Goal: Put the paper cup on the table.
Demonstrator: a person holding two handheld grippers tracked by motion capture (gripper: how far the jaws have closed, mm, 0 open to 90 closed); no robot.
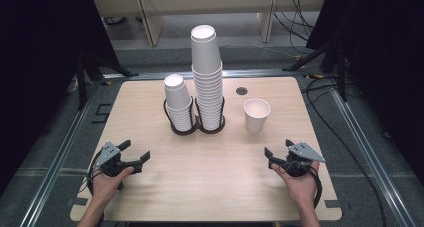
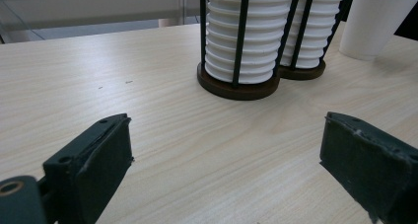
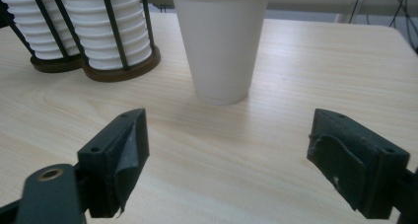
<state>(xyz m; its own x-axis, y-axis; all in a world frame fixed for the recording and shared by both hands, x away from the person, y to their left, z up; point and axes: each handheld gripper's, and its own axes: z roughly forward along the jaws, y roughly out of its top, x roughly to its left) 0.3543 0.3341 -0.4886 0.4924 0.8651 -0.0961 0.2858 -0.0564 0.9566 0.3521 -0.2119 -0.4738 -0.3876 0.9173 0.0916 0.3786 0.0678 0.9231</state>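
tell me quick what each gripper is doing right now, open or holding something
left gripper: open, holding nothing.
right gripper: open, holding nothing; the single white paper cup stands ahead of it.

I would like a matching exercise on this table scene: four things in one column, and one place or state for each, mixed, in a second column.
Things:
1. single cup
2. tall stack
3. short stack
4. right gripper

Places or states:
A. in the holder's left ring
B. open, nothing between its jaws
C. stands alone, mouth up, right of the holder
D. in the holder's right ring, rising highest

Pairs: 1-C, 2-D, 3-A, 4-B
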